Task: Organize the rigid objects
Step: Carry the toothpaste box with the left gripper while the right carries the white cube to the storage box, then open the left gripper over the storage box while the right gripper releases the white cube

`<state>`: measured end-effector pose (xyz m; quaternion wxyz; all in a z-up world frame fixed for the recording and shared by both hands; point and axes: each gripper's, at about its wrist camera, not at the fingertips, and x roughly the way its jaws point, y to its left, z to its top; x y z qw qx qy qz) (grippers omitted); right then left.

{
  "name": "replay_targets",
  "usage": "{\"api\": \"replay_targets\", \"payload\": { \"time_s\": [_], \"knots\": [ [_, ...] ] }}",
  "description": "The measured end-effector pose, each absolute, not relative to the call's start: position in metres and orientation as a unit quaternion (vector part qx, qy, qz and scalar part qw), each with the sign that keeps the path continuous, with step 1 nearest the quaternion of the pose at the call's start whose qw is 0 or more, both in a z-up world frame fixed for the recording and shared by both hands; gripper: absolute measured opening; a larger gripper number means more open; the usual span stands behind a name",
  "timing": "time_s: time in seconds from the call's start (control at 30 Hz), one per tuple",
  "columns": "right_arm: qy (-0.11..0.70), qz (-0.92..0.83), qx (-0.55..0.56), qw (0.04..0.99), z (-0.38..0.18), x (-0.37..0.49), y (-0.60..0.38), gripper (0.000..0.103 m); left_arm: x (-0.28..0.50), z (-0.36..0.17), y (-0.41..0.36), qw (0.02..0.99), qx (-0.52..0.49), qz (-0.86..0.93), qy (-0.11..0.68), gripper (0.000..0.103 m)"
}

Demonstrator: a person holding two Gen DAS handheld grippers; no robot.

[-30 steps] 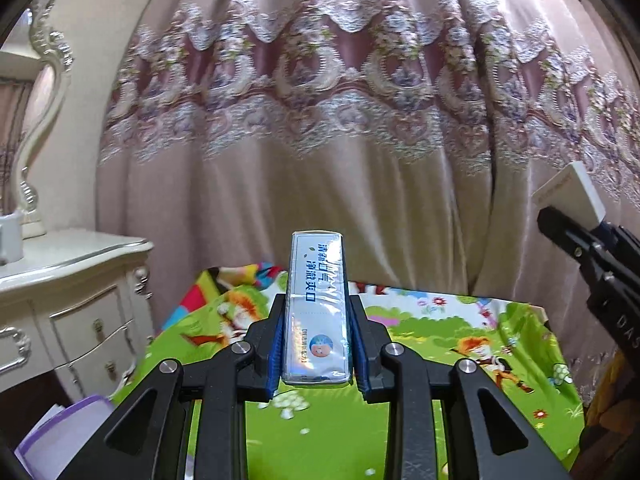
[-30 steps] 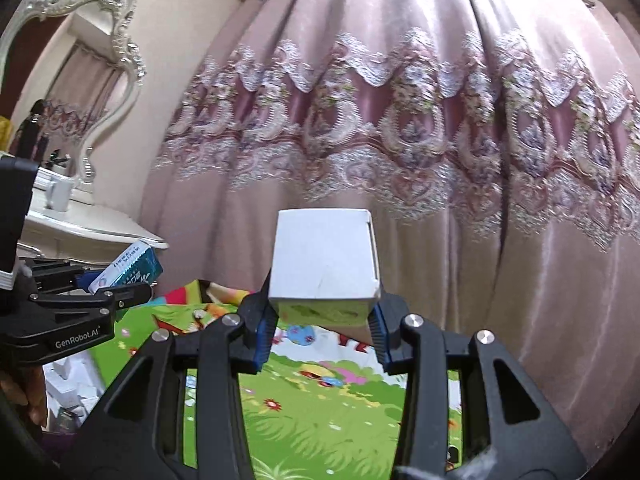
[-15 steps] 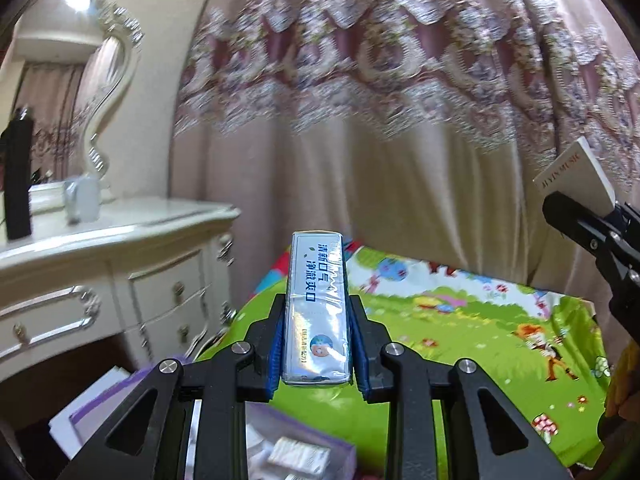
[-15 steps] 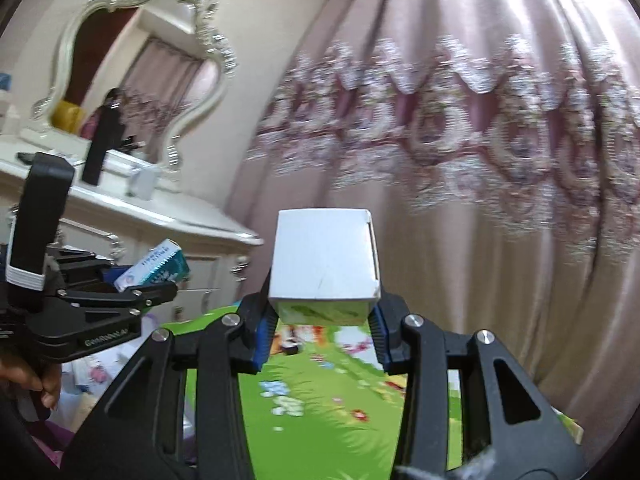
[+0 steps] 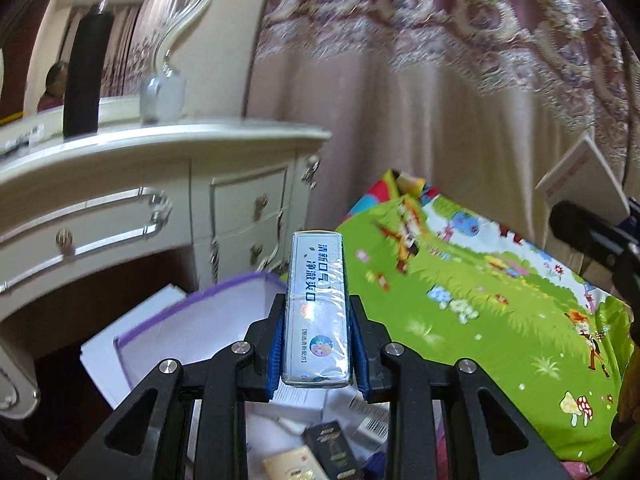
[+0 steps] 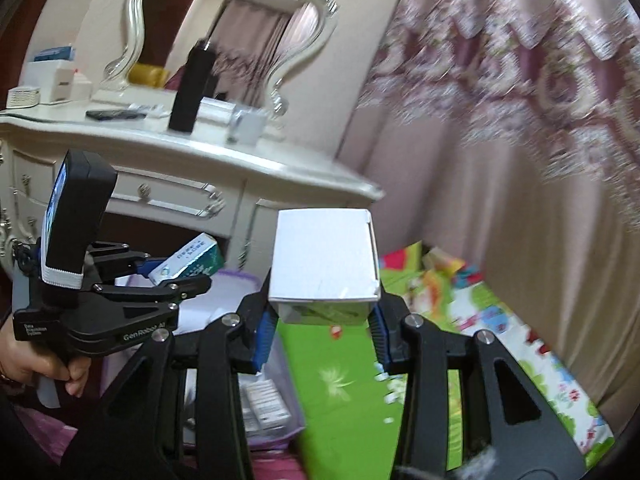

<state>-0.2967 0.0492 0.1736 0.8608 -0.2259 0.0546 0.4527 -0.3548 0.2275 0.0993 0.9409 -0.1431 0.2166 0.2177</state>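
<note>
My left gripper (image 5: 318, 344) is shut on a narrow silver-blue box with Chinese print (image 5: 317, 308), held lengthwise between the blue pads above a purple-rimmed white bin (image 5: 192, 320). In the right wrist view the same left gripper (image 6: 176, 276) and its narrow box (image 6: 190, 260) show at the left, a hand gripping the handle. My right gripper (image 6: 320, 320) is shut on a white carton (image 6: 324, 258), whose edge (image 5: 580, 176) also shows at the right of the left wrist view. Small boxes (image 5: 328, 448) lie in the bin below.
A cream dresser with drawers (image 5: 160, 184) and a mirror (image 6: 224, 20) stands at the left, with a black bottle (image 6: 192, 88) and a cup (image 6: 246, 126) on top. A green cartoon mat (image 5: 480, 312) covers the surface at the right. Pink curtains (image 5: 440, 80) hang behind.
Both grippers have swung left and dipped, each keeping its box. The dresser and the purple-rimmed bin have come into view, and the curtain has slid to the right.
</note>
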Motion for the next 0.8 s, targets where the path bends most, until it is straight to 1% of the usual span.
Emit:
{"api": "replay_targets", "payload": {
  "time_s": [0.3,0.4,0.47,0.67,0.8],
  "knots": [
    [0.227,0.499,-0.273,0.790,0.121,-0.258,0.114,0.045,-0.351,0.057,0.262,0.905,-0.214,0.232,0.286,0.030],
    [0.266,0.502,-0.286,0.772,0.101,-0.251,0.129,0.045,-0.354,0.046,0.270,0.894,-0.234,0.238,0.300,0.030],
    [0.281,0.502,-0.292,0.764,0.089,-0.251,0.136,0.045,-0.356,0.047,0.270,0.893,-0.229,0.248,0.297,0.030],
    [0.291,0.510,-0.304,0.750,0.076,-0.254,0.145,0.044,-0.364,0.059,0.273,0.898,-0.220,0.263,0.277,0.030],
    [0.306,0.525,-0.310,0.731,0.072,-0.256,0.150,0.045,-0.365,0.067,0.274,0.893,-0.224,0.265,0.288,0.031]
  ]
}}
